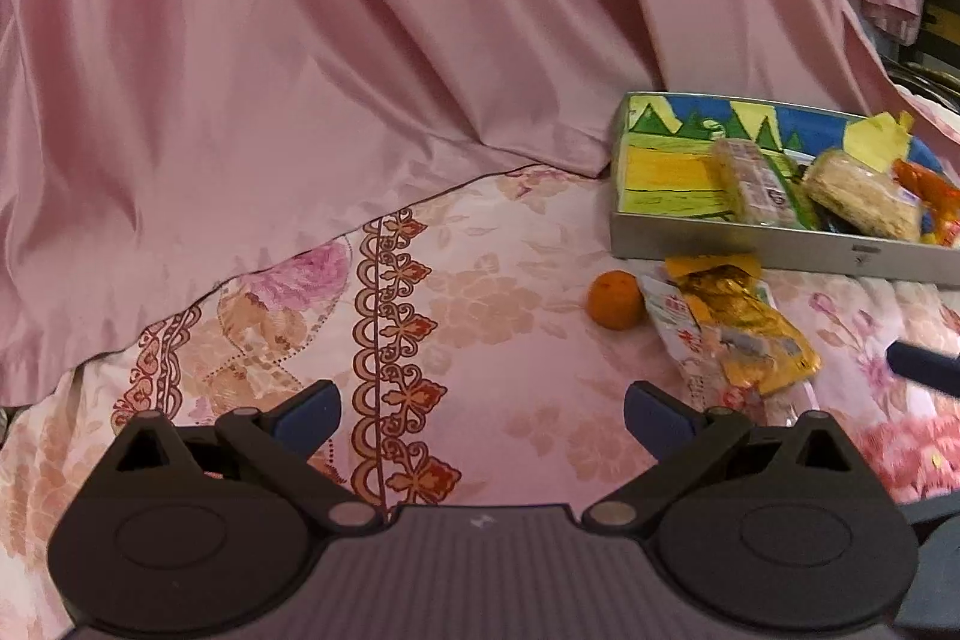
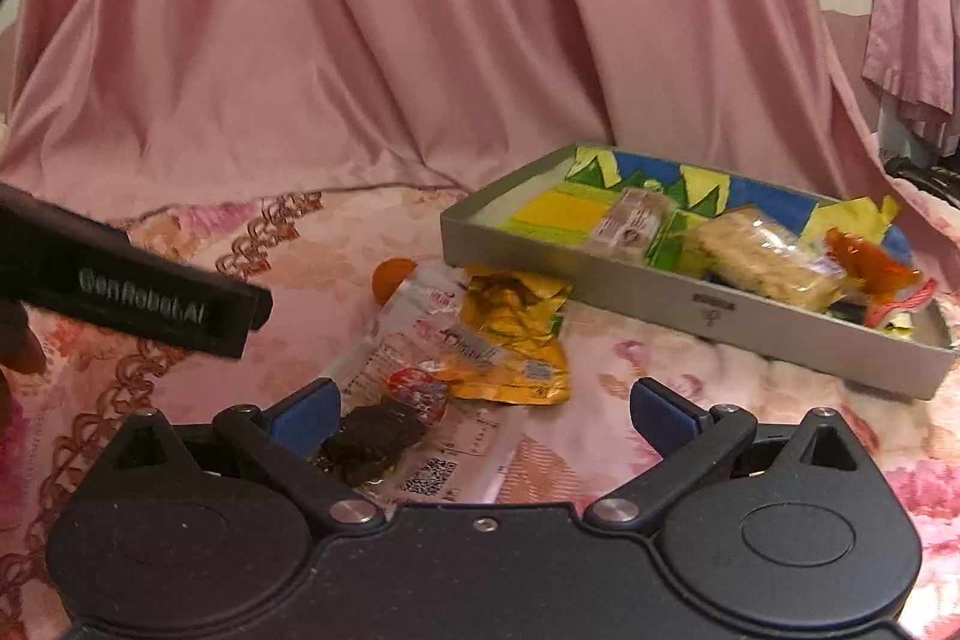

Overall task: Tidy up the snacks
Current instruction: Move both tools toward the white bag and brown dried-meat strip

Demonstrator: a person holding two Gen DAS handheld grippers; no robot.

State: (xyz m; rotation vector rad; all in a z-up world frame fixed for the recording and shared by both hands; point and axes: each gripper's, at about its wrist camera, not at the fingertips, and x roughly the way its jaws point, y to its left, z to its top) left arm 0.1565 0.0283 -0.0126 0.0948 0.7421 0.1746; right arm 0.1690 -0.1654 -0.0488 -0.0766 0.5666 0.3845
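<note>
Counting stock on the floral bedspread (image 2: pixel 690 358): one grey tray (image 2: pixel 690 301) with a painted lining, at two o'clock in the right wrist view, already holding two pale rice-cracker packs (image 2: pixel 762 256) and an orange wrapped sweet (image 2: pixel 864 259) bunched toward its right end, the left end bare. Outstanding, lying loose on the cloth just in front of the tray's near wall: one yellow foil packet (image 2: pixel 510 340); one white and red pouch (image 2: pixel 414 334) overlapping it at nine o'clock; one dark snack pack (image 2: pixel 366 445) partly under the pouch's near end; one small orange fruit (image 1: pixel 615 298) at the far left of the heap, touching the pouch. Judged roughly half done, with four items left. Right gripper (image 2: pixel 483 409): fingers spread wide, grasping nothing, poised low over the loose pile at six o'clock. Left gripper (image 1: pixel 483 415): likewise spread and unloaded, over bare cloth, the heap off at two o'clock. Surroundings: pink satin drape (image 1: pixel 360 40) banked behind, from ten to two o'clock. Obstruction, as a judgement: the overlapping wrappers may lift together, and the tray's wall must be cleared.
</note>
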